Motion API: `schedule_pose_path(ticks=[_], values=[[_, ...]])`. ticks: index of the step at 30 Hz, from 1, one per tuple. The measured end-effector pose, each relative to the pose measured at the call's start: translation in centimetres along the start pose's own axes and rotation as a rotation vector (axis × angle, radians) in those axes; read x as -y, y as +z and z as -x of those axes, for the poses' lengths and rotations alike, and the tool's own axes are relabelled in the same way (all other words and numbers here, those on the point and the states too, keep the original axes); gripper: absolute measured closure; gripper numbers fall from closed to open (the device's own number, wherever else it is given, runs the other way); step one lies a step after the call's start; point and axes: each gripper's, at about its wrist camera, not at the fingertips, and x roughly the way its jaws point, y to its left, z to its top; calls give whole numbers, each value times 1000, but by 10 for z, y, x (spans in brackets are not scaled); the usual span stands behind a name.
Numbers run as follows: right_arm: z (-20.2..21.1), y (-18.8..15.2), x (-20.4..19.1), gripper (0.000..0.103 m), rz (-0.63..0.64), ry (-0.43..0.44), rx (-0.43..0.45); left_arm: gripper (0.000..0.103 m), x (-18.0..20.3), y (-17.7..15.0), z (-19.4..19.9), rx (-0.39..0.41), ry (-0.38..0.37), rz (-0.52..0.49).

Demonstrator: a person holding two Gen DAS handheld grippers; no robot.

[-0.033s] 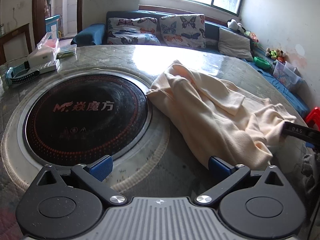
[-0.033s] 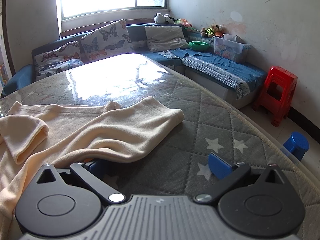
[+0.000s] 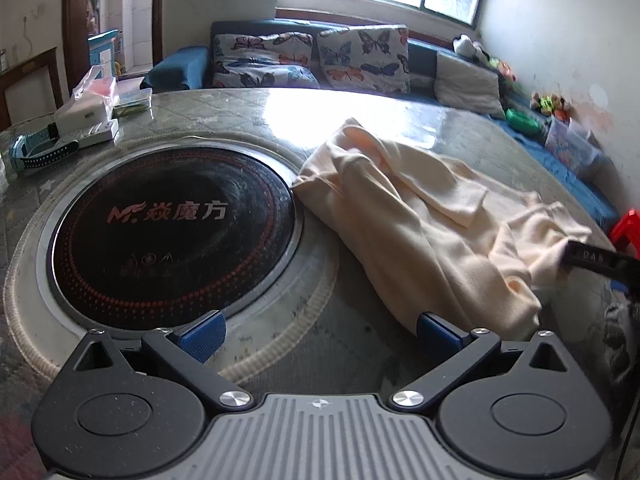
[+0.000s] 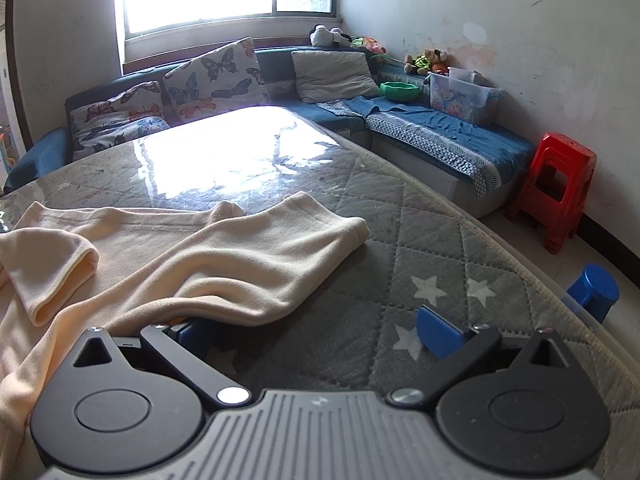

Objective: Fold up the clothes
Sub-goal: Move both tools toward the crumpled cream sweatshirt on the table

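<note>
A cream garment (image 3: 420, 232) lies crumpled on the quilted table cover, to the right of the black hob. My left gripper (image 3: 320, 334) is open above the table's near side. Its right fingertip (image 3: 438, 334) sits against the garment's near edge, and nothing is between the fingers. In the right wrist view the same garment (image 4: 200, 256) spreads to the left, with a sleeve (image 4: 56, 272) folded over. My right gripper (image 4: 316, 334) is open; its left finger is tucked under a fold of the cloth and its right finger (image 4: 438, 336) is over the bare cover. Part of the right gripper (image 3: 596, 258) shows at the garment's far right.
A round black induction hob (image 3: 172, 236) is set into the table at the left. Boxes (image 3: 88, 112) and a watch (image 3: 36, 152) lie at the far left. A sofa with cushions (image 4: 208, 80) stands behind the table. Beyond the right table edge are a red stool (image 4: 556, 192) and a blue stool (image 4: 592, 288).
</note>
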Motion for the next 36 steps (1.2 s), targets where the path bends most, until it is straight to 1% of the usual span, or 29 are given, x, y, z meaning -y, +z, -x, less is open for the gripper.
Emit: schedule_pose_path(ticks=[3, 5, 8, 10, 13, 15, 18, 21, 25, 29, 31, 36], values=[[3, -1, -3, 0, 5, 7, 1, 0, 4, -6, 2, -8, 25, -42], [11, -6, -4, 0, 17, 25, 20, 0, 6, -10, 3, -13, 41, -69], [23, -13, 3, 0, 27, 62, 10, 0, 13, -11, 6, -53, 17, -75], [30, -16, 2, 0, 64, 67, 2, 0, 14, -12, 11, -51, -3, -68], [46, -25, 3, 0, 109, 80, 34, 0, 15, -15, 17, -34, -12, -64], [59, -32, 3, 0, 136, 98, 57, 0, 15, -17, 21, -19, -4, -60], [74, -40, 3, 0, 157, 114, 87, 0, 12, -19, 24, -23, -11, -63], [94, -47, 6, 0, 144, 141, 128, 0, 7, -22, 29, -19, -20, -52], [115, -57, 8, 0, 125, 169, 180, 0, 5, -26, 36, -11, -15, -63], [131, -68, 7, 0, 137, 182, 214, 0, 5, -30, 44, 1, -12, -72], [139, -74, 7, 0, 149, 197, 219, 0, 5, -33, 48, 3, -12, -77], [153, -84, 2, 0, 187, 245, 200, 0, 9, -38, 55, 8, -13, -90]])
